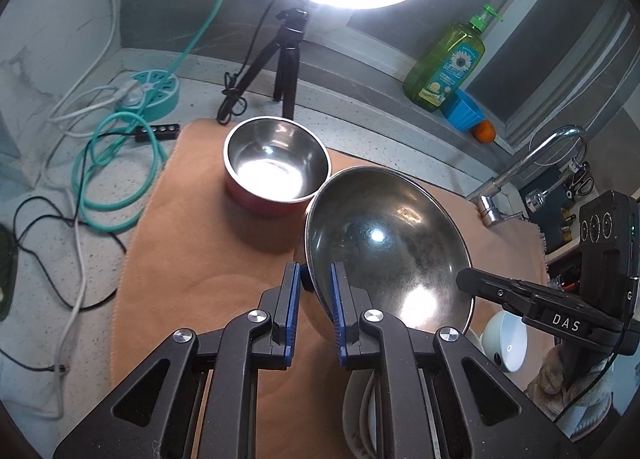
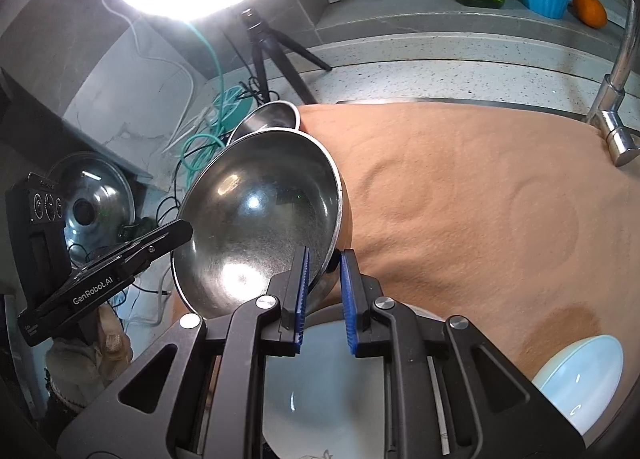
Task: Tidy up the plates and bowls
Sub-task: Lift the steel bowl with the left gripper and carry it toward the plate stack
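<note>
Two grippers carry a large steel bowl above an orange cloth.
Left gripper and right gripper are each clamped on opposite rims; keeping them level should nest it cleanly into the red-sided bowl just beyond.

The right gripper is pinching the rim of a big steel bowl above the orange cloth, and the left gripper is holding the other side.
</note>
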The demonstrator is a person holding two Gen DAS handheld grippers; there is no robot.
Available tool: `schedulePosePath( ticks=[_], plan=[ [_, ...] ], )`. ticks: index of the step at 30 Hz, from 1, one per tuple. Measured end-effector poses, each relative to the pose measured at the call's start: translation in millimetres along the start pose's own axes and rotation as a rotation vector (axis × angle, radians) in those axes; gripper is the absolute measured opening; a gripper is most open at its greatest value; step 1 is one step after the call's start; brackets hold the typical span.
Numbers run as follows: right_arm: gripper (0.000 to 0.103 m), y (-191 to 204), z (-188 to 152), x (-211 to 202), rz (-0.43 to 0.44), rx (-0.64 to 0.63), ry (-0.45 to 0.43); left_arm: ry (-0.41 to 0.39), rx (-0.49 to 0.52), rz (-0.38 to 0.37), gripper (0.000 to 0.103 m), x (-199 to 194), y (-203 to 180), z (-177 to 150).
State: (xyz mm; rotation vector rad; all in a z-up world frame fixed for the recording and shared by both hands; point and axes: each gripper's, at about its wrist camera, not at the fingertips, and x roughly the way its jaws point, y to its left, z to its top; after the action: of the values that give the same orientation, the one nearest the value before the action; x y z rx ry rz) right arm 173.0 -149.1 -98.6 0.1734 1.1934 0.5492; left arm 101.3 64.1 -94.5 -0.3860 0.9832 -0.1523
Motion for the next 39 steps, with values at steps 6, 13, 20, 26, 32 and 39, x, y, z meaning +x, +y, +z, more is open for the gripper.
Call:
schedulePosePath(
  ticks=[6,13,20,26,32,39],
  plan=[
    [0.017,15,-13,3,0.018,-0.024,0.022,-0.007,-0.015,0.013,0.013,-14,11,-13],
    [0.017,32,-31,10,0.034,-0.048,0.054,0.010,-0.026,0.036,0.013,-24,27,-29],
    [0.018,44,-47,20,0.049,-0.074,0.091,0.027,-0.041,0.054,0.013,-31,39,-45],
    [0.018,54,-60,29,0.054,-0.087,0.119,0.036,-0.057,0.067,0.013,-35,47,-55],
    [0.018,60,-69,35,0.059,-0.093,0.142,0.057,-0.063,0.076,0.013,-37,53,-66],
    [0.018,67,-77,40,0.064,-0.110,0.159,0.086,-0.079,0.087,0.013,-37,62,-78]
  ],
)
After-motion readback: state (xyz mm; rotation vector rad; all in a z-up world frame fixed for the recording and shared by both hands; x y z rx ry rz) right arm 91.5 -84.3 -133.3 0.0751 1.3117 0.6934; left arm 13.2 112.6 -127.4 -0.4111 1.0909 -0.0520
